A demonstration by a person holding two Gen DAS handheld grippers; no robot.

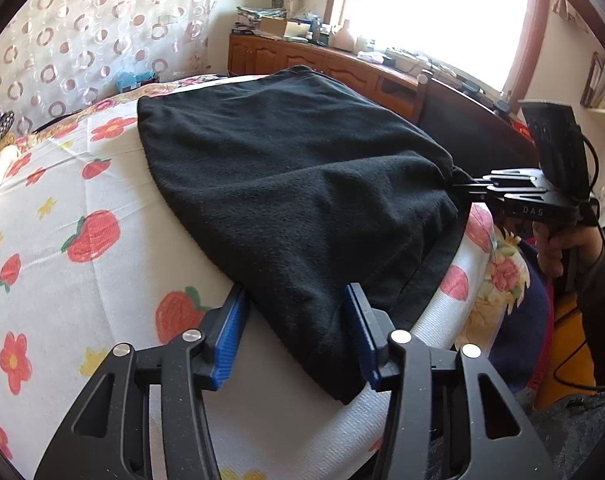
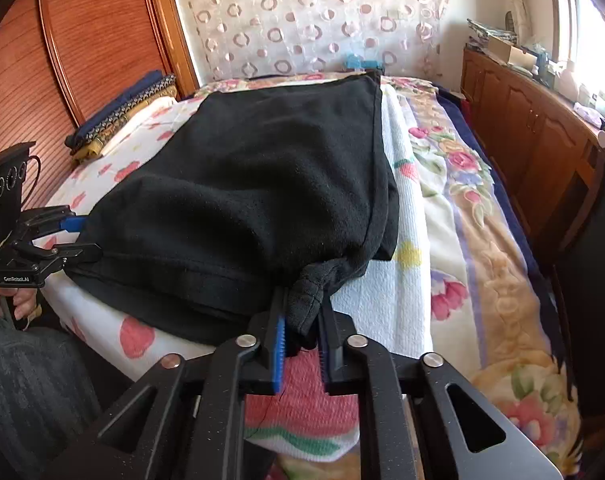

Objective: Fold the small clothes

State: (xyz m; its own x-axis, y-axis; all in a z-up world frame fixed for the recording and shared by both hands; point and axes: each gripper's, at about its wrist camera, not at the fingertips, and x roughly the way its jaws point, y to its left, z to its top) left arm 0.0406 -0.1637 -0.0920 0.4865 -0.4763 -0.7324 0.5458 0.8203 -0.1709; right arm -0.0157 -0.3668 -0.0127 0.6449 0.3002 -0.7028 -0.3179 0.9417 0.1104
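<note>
The left gripper (image 1: pixel 294 300) is standing with its blue-padded fingers (image 1: pixel 227 344) spread wide, straddling the near corner of the black garment (image 1: pixel 286 184) without pinching it; the cloth is lying between the pads and draping past them. In the right wrist view the same tool (image 2: pixel 76 236) is showing at the left edge, one blue finger above the fabric's hem and one dark finger below, a hand (image 2: pixel 10 296) wrapping its handle.

The garment is lying across the middle of the bed, on a white sheet (image 1: pixel 82 200) printed with red flowers and strawberries, its far edge reaching toward the patterned curtain (image 1: pixel 102 20). Its surface is bulging upward rather than lying flat.

Further right, the right gripper (image 2: pixel 302 328) is clamping a bunched corner of the black cloth between its fingers, the pinched fabric hanging down in a small fold. Seen from the left wrist, it (image 1: pixel 462 186) is pulling that corner out to a point. Beyond it a flowered blanket (image 2: pixel 482 240) is covering the bed's right side, beside a wooden cabinet (image 2: pixel 542 128).
</note>
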